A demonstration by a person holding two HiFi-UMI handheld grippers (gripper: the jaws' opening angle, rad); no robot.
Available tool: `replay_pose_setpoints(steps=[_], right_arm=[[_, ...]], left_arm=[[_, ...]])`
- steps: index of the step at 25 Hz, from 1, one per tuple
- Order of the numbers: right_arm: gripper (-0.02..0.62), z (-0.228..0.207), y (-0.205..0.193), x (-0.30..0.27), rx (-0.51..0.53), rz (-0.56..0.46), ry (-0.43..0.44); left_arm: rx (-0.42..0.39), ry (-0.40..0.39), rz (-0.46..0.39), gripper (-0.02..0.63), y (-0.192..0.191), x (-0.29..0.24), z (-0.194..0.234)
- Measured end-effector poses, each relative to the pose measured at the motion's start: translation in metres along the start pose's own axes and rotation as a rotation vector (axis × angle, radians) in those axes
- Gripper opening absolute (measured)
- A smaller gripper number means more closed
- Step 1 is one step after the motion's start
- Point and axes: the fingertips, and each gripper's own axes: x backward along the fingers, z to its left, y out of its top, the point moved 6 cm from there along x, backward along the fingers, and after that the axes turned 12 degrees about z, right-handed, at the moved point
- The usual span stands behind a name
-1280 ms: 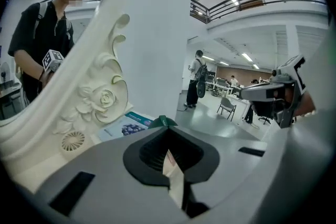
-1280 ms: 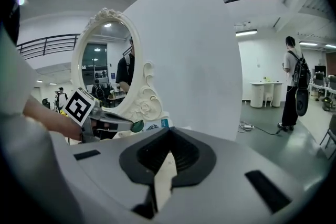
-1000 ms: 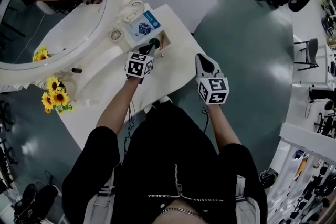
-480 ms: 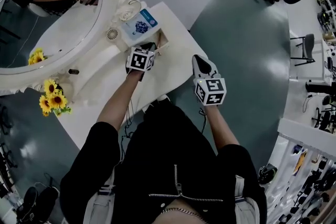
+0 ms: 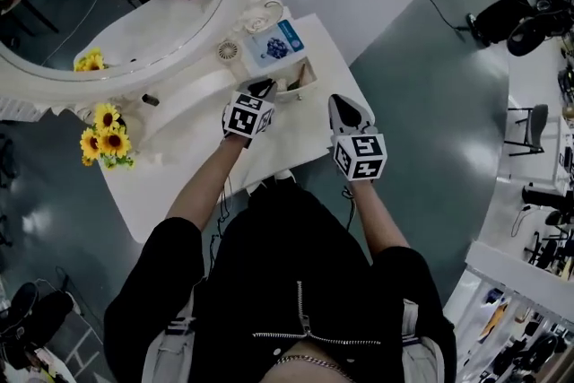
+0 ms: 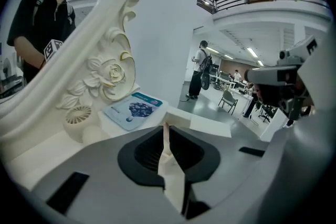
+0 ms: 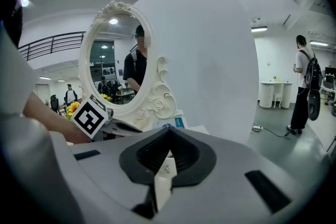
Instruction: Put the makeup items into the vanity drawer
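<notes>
The white vanity table carries an oval mirror. Its small drawer stands open at the table's right end; in the left gripper view the drawer lies just past the jaws. My left gripper hovers just left of the drawer, its jaws shut with nothing visible between them. My right gripper hangs off the table's right edge, shut and holding nothing. A small dark makeup item lies on the table near the mirror's base.
A blue-printed packet lies flat at the back right corner, also seen in the left gripper view. A round white ornament and yellow sunflowers stand along the mirror's base. Grey floor lies to the right.
The head view has swung, so the table sits further right in the picture. My left gripper has drawn back slightly from the packet's corner. The right gripper has barely moved.
</notes>
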Motion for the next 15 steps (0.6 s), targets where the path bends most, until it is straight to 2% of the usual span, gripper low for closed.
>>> replay_pose_setpoints(steps=[11, 15], right_arm=[[0.008, 0.077, 0.054, -0.051, 0.167, -0.05, 0.247], [0.008, 0.116, 0.077, -0.069, 0.239, -0.086, 0.351]], left_arm=[[0.168, 0.265, -0.231, 0.023, -0.03, 0.133, 0.048], [0.219, 0.402, -0.315, 0.021, -0.046, 0.187, 0.066]])
